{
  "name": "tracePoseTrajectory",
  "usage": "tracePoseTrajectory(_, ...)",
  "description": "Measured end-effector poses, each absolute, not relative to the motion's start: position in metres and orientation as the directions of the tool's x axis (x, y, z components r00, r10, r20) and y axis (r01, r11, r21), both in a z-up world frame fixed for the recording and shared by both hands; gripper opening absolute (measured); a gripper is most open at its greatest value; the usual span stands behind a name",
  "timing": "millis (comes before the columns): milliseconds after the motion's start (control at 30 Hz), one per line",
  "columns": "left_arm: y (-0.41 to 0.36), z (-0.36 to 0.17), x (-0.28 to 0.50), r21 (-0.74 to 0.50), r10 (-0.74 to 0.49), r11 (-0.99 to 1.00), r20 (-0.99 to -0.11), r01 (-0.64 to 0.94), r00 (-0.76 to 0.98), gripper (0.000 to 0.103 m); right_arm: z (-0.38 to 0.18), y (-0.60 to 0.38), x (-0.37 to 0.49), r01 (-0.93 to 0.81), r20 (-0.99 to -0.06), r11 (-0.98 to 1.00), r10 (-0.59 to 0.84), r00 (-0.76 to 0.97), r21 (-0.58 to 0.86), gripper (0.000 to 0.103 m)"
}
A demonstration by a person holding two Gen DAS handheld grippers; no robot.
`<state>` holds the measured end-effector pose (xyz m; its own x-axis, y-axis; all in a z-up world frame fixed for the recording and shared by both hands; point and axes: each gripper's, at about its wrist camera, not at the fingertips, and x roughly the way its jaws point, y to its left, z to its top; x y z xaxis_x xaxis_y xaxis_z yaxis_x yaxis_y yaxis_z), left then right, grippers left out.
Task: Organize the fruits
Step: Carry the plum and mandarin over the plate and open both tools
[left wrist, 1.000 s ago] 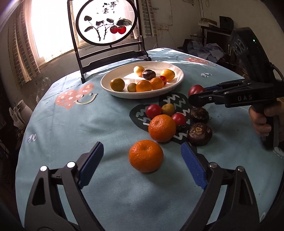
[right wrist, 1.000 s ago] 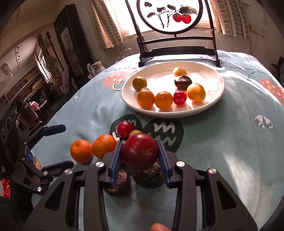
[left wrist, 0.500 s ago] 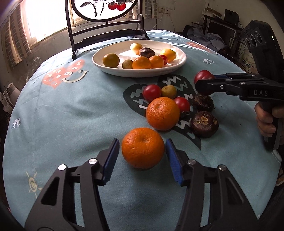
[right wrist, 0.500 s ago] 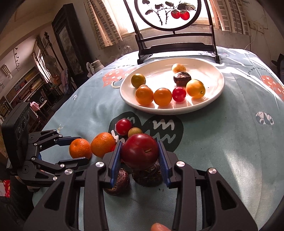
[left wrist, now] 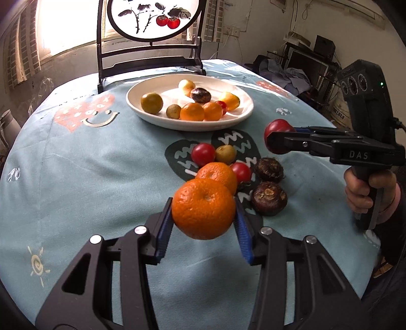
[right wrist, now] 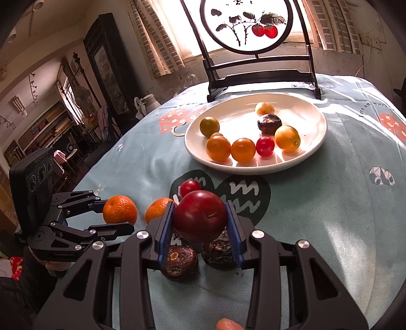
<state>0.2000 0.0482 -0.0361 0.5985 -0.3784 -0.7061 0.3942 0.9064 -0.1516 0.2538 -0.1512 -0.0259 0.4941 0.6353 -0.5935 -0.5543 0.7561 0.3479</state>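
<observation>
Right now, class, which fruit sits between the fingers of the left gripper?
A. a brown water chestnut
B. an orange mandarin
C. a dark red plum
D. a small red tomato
B: the left gripper has the orange mandarin between its closing jaws, blue pads against its sides.

Lived-in home, dining or living room. Round counter (left wrist: 76,165) under printed blue cloth; white plate (right wrist: 314,137) of fruit on it. Decorative round painted screen (right wrist: 247,24) on dark stand before curtained window (right wrist: 162,38). Dark wooden cabinet (right wrist: 106,63), crowded bookshelves (right wrist: 38,132), standing fan at left. Cluttered desk with monitor (left wrist: 307,63) in far corner.
</observation>
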Motion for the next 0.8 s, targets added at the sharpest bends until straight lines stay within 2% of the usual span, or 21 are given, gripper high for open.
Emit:
tracePoseTrajectory(133,0.040,-0.006,0.230,-0.197,-0.415,0.898,-0.673,0.393,0.612,0.046,-0.011,-0.162,0.273,-0.516,-0.531,0.772,0.633,0.564,0.372,0.040)
tracePoseTrajectory(300,0.024,0.011,0.306,-0.166,-0.322,0.942,-0.688,0.291,0.651,0.046,-0.003,-0.168,0.321,-0.431,-0.497,0.835,0.550,0.671,0.342,0.040)
tracePoseTrajectory(533,0.011,-0.008,0.406,-0.127,-0.198,0.979,-0.755,0.157,0.625,0.046,-0.019,-0.162,0.390,-0.365,-0.559,0.870,0.493,0.666,0.332,0.040)
tracePoseTrajectory(733,-0.003,-0.025,0.435,-0.057,-0.138,0.987,-0.780,0.151,0.610,0.046,-0.036,-0.149,0.415,-0.387,-0.611,0.874,0.483,0.627,0.294,0.041)
tracePoseTrajectory(800,-0.003,-0.026,0.435,-0.061,-0.136,0.988,-0.784,0.143,0.606,0.047,-0.037,-0.145,0.415,-0.399,-0.623,0.870,0.488,0.611,0.290,0.050)
